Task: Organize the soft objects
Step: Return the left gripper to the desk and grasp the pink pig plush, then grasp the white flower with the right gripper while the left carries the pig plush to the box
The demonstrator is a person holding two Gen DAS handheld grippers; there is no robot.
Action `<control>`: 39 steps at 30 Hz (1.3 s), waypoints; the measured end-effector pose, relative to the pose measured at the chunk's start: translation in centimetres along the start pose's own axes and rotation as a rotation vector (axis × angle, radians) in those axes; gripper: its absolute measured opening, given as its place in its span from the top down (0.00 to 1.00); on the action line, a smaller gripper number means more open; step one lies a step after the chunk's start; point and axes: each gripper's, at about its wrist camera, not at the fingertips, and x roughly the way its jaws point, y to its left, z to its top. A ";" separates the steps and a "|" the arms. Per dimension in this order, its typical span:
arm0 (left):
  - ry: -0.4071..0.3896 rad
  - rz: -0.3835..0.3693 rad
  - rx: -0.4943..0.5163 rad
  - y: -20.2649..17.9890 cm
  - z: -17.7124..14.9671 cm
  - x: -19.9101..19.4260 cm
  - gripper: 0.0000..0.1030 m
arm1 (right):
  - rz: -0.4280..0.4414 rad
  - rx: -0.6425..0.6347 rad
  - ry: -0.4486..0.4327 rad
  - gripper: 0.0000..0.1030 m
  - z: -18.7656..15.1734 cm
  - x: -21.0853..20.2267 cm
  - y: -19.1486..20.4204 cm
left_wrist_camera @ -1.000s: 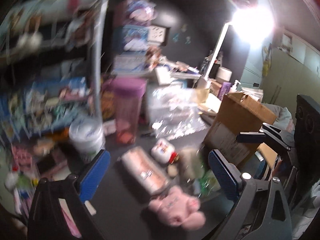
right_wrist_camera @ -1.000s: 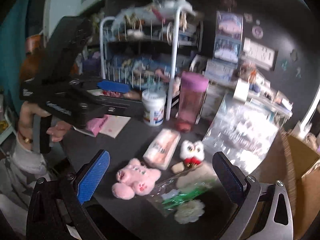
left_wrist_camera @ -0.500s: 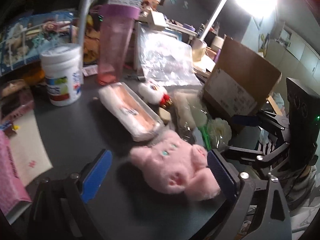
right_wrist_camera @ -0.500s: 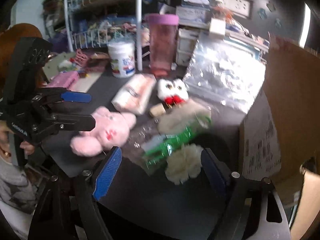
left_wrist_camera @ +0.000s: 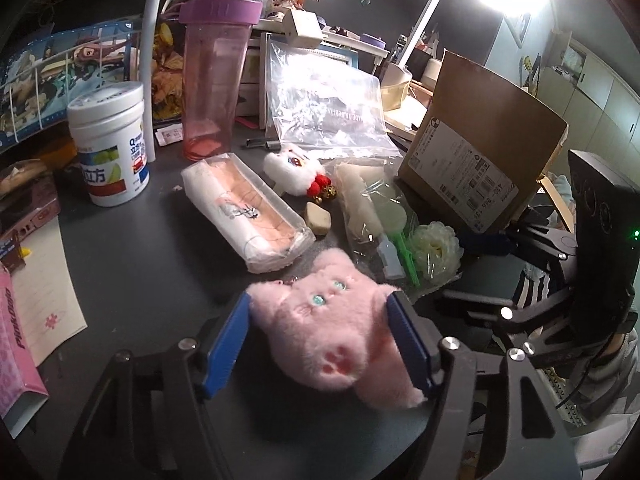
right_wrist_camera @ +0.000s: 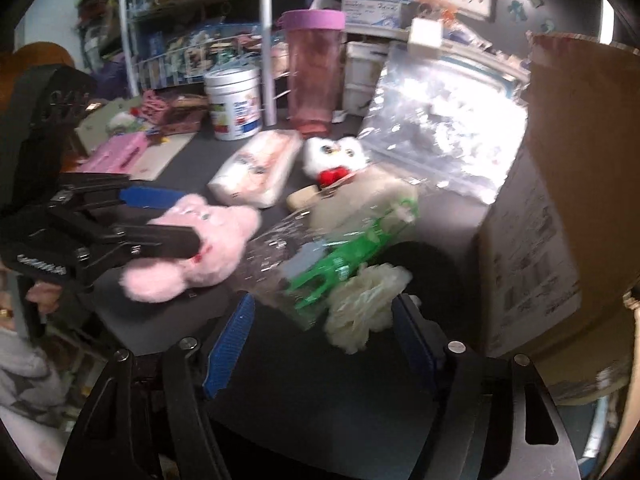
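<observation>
The cardboard box (left_wrist_camera: 484, 152) stands at about 2 o'clock on the dark table (left_wrist_camera: 132, 272). The long wrapped packet (left_wrist_camera: 246, 210) lies near the centre. The pink plush toy (left_wrist_camera: 340, 336) lies at 6 o'clock of the left view; the left gripper (left_wrist_camera: 324, 344) has just been closing and both blue pads press its fur. The right gripper (right_wrist_camera: 324, 344) has also been closing; its right pad touches the cream pompom (right_wrist_camera: 362, 304) at 5 o'clock, the left pad is apart from it.

Pink plush toy (left_wrist_camera: 336, 332) (teal eyes), blue-padded tool (left_wrist_camera: 320, 344), green-handled brush (right_wrist_camera: 340, 268), purple-lidded pink tumbler (left_wrist_camera: 212, 80).
</observation>
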 end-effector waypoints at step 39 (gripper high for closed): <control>0.025 -0.017 -0.044 0.4 -1.2 -0.4 0.61 | 0.073 0.047 -0.018 0.62 -2.2 -0.4 -0.8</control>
